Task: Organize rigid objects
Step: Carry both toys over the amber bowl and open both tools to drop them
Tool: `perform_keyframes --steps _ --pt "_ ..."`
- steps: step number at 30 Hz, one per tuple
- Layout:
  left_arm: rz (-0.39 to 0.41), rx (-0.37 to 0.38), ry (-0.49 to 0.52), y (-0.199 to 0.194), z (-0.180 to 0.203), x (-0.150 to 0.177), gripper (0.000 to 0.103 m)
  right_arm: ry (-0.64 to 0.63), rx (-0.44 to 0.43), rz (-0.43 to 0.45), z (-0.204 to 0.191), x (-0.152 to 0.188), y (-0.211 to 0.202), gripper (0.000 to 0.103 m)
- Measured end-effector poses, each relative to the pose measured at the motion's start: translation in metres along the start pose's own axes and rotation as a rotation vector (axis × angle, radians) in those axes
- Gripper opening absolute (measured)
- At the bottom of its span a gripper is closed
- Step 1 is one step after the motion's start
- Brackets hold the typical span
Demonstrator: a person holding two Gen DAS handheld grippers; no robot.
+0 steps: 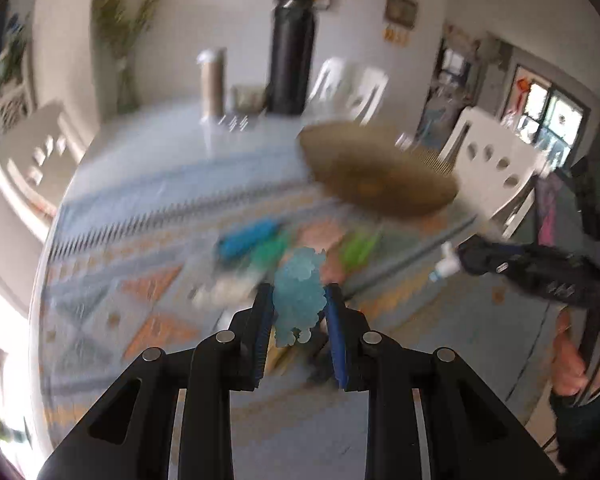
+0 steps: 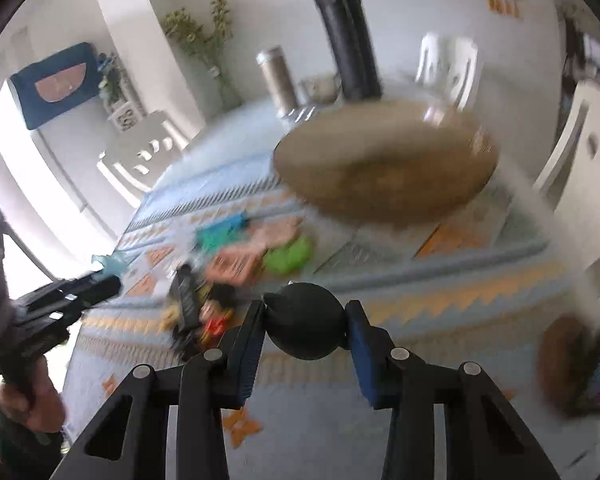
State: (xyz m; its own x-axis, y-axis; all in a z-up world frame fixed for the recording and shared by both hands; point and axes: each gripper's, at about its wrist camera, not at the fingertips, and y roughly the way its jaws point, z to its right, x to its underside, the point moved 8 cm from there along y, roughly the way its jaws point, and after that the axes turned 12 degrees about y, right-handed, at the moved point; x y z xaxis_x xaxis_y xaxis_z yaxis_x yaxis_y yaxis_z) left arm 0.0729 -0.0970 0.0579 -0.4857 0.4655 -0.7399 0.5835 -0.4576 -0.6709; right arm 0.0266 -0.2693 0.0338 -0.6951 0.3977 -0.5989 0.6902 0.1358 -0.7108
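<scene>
While both views are blurred, the left tool (image 1: 299,309) is seen pinching a pale blue translucent figure (image 1: 299,292) above the patterned table (image 1: 148,184). A black rubber ball (image 2: 306,322) is clamped by the right tool (image 2: 306,326). Beyond lie scattered coloured toys (image 2: 260,256), then a brown dish (image 2: 384,164) and a dark flask (image 2: 346,36).

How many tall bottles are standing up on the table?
2. A big black bottle stands at the table's far edge, and a shorter tan bottle stands just left of it. Blur could hide others.
</scene>
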Motion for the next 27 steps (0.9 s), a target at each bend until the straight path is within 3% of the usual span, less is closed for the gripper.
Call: perform_keyframes --steps 5,9,12,19,25,27 --pt "0.043 0.022 0.034 0.016 0.021 -0.048 0.023 0.025 -0.073 -0.005 0.009 -0.025 -0.008 0.04" --pt "0.067 0.064 0.024 0.039 0.032 -0.09 0.023 0.022 -0.051 0.114 0.013 -0.058 -0.023 0.04" --pt "0.057 0.044 0.053 0.062 0.045 -0.104 0.023 0.058 -0.049 0.154 0.018 -0.085 -0.021 0.04" --pt "-0.04 0.07 0.047 0.134 0.062 -0.099 0.023 0.066 0.076 0.156 0.039 -0.102 0.029 0.04" --pt "-0.081 0.075 0.059 0.155 0.067 -0.093 0.024 0.057 0.097 0.131 0.05 -0.097 0.045 0.04" --pt "-0.085 0.083 0.051 0.154 0.065 -0.094 0.03 0.065 0.099 0.12 0.053 -0.097 0.045 0.04"
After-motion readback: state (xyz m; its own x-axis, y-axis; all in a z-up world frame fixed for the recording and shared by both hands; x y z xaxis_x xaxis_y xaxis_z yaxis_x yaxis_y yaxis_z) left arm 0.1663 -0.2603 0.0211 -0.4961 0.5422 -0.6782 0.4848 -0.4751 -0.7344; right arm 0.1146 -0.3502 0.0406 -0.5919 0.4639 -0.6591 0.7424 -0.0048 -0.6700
